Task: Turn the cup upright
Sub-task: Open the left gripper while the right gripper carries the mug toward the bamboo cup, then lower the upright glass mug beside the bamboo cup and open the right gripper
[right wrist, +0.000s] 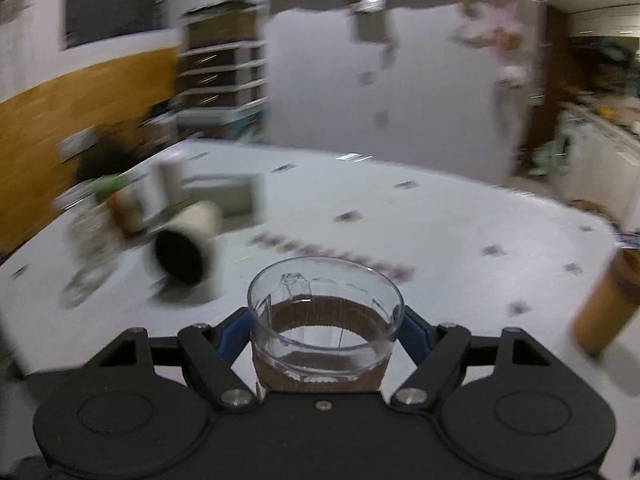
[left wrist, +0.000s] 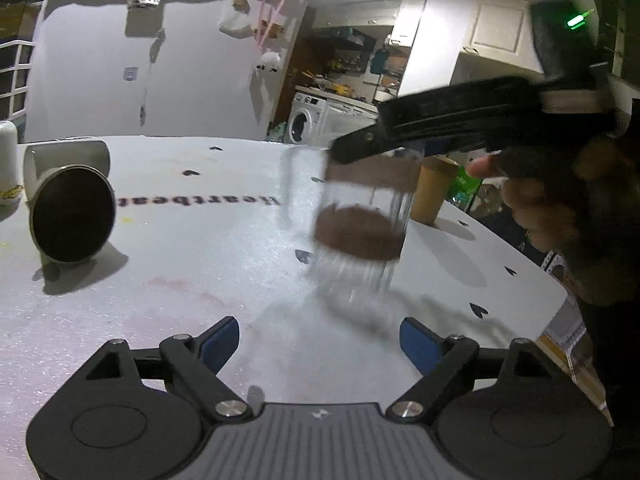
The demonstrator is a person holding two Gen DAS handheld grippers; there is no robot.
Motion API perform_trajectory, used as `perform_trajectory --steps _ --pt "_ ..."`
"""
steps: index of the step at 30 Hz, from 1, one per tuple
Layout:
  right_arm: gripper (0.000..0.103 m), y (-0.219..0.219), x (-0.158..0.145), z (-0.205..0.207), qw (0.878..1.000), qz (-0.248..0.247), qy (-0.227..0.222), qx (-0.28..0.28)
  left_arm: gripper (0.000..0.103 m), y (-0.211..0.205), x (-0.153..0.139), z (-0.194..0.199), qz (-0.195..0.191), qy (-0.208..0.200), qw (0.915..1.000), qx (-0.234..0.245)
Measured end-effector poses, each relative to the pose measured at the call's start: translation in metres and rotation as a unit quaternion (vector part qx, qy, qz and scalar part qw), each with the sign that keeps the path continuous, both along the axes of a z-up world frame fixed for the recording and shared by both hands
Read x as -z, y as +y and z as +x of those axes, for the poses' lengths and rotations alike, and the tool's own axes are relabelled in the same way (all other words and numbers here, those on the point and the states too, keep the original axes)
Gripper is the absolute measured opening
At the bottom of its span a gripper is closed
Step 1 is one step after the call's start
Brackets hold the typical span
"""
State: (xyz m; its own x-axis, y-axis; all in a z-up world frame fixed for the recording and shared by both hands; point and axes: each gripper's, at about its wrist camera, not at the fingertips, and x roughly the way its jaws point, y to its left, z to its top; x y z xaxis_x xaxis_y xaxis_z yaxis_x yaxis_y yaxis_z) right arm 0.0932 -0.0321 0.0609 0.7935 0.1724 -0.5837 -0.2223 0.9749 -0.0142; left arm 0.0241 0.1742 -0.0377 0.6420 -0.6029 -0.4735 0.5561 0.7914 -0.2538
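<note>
A clear plastic cup [right wrist: 325,320] with a brown band sits between the blue pads of my right gripper [right wrist: 325,330], which is shut on it; its open rim faces up and away from the camera. In the left wrist view the same cup [left wrist: 360,232] hangs blurred above the white table [left wrist: 200,280], held by the right gripper [left wrist: 376,148] coming in from the right. My left gripper [left wrist: 318,344] is open and empty, low over the table in front of the cup.
A white cup with a dark inside [left wrist: 72,212] lies on its side at the left; it also shows in the right wrist view [right wrist: 184,252]. A tan cylinder [left wrist: 434,192] stands behind the clear cup, near the table's right edge. Several items crowd the far left [right wrist: 120,200].
</note>
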Motion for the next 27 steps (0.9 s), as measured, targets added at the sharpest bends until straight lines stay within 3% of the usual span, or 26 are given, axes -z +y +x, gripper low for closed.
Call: perform_trajectory --steps 7,12,20,27 --pt "0.078 -0.073 0.004 0.060 0.984 -0.045 -0.050 0.166 0.089 0.002 0.001 0.001 0.001 -0.007 0.9995 -0.029" --pt "0.078 -0.118 0.013 0.093 0.970 -0.039 -0.056 0.236 0.089 0.001 0.002 0.002 0.005 -0.008 0.9994 -0.034" --pt "0.078 -0.139 0.035 0.127 0.956 -0.055 -0.078 0.277 0.089 0.004 0.002 0.001 0.010 -0.014 0.9991 -0.040" --pt "0.080 -0.138 0.043 0.129 0.954 -0.059 -0.089 0.279 0.089 0.005 0.001 -0.002 0.009 -0.014 0.9989 -0.043"
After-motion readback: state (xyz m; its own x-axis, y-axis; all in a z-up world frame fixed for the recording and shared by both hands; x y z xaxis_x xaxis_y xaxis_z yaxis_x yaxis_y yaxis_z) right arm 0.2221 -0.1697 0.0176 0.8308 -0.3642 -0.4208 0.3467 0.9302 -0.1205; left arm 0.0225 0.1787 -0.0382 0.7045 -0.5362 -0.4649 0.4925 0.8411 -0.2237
